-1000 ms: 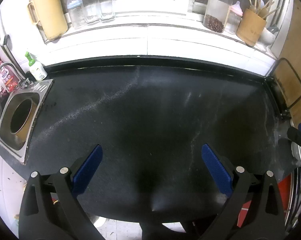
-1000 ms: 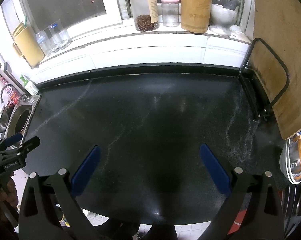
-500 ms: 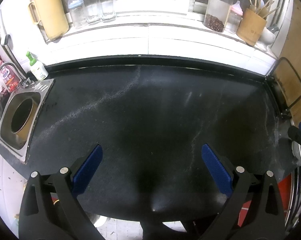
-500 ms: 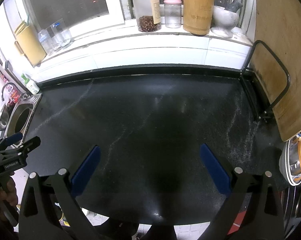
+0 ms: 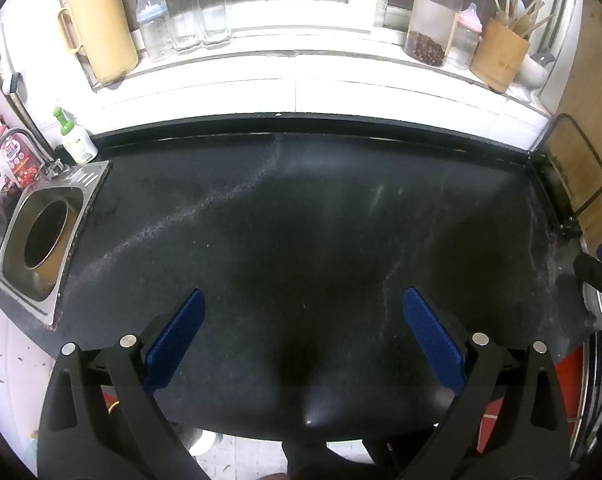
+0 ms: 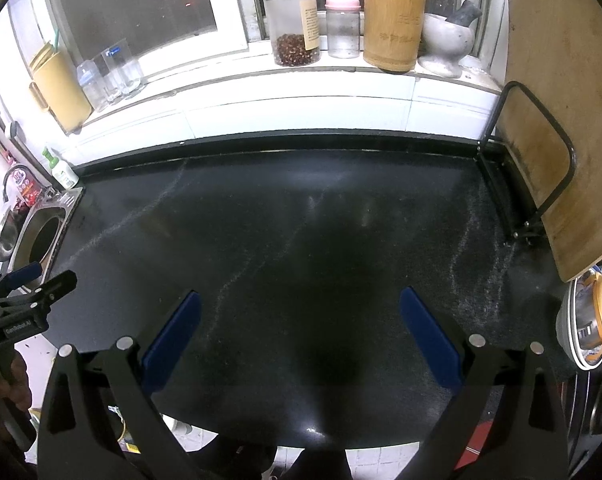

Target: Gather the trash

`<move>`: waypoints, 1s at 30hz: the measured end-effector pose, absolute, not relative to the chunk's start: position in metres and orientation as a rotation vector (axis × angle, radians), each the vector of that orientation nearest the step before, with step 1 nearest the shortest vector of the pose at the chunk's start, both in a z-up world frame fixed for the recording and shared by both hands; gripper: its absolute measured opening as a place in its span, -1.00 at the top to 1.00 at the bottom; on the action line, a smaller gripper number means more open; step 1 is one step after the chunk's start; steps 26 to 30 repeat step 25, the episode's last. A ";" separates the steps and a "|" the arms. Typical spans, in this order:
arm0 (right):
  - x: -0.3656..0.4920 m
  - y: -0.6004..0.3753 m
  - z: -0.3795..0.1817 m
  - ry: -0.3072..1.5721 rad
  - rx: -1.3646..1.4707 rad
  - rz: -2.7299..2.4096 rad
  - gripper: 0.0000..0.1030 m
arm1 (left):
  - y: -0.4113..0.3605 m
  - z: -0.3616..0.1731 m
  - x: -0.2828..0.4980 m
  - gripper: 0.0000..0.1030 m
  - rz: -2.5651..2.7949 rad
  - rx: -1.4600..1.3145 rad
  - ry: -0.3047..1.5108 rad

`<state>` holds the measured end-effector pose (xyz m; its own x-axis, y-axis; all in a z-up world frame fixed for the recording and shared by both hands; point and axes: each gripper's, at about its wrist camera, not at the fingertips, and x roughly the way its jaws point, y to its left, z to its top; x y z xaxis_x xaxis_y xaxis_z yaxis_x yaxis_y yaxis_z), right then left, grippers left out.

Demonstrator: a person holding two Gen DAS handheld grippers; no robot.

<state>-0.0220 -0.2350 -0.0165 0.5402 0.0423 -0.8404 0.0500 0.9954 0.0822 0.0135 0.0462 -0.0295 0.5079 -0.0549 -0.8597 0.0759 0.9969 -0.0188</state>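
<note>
My left gripper (image 5: 303,300) is open and empty above the near edge of the black countertop (image 5: 301,220). My right gripper (image 6: 299,300) is open and empty over the same counter (image 6: 301,232). No trash shows on the counter in either view. A round hole in a steel plate (image 5: 45,236) sits at the counter's left end; it also shows in the right wrist view (image 6: 41,238). The left gripper appears at the left edge of the right wrist view (image 6: 33,284), and the right gripper at the right edge of the left wrist view (image 5: 599,272).
The windowsill holds a yellow jug (image 5: 101,32), glasses (image 5: 197,16), a jar of beans (image 6: 295,22), a baby bottle (image 6: 343,20), a bamboo utensil holder (image 6: 393,28) and a mortar (image 6: 449,40). A wooden cutting board (image 6: 557,100) stands at right. Stacked bowls (image 6: 593,316) sit beyond the right end.
Both grippers have drawn back and risen slightly, so the views show a little more of the windowsill. Both stay open and empty.
</note>
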 end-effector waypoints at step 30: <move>-0.016 -0.244 -0.032 1.023 0.118 0.004 -0.86 | 0.042 -0.035 0.022 -0.87 -0.068 0.067 1.018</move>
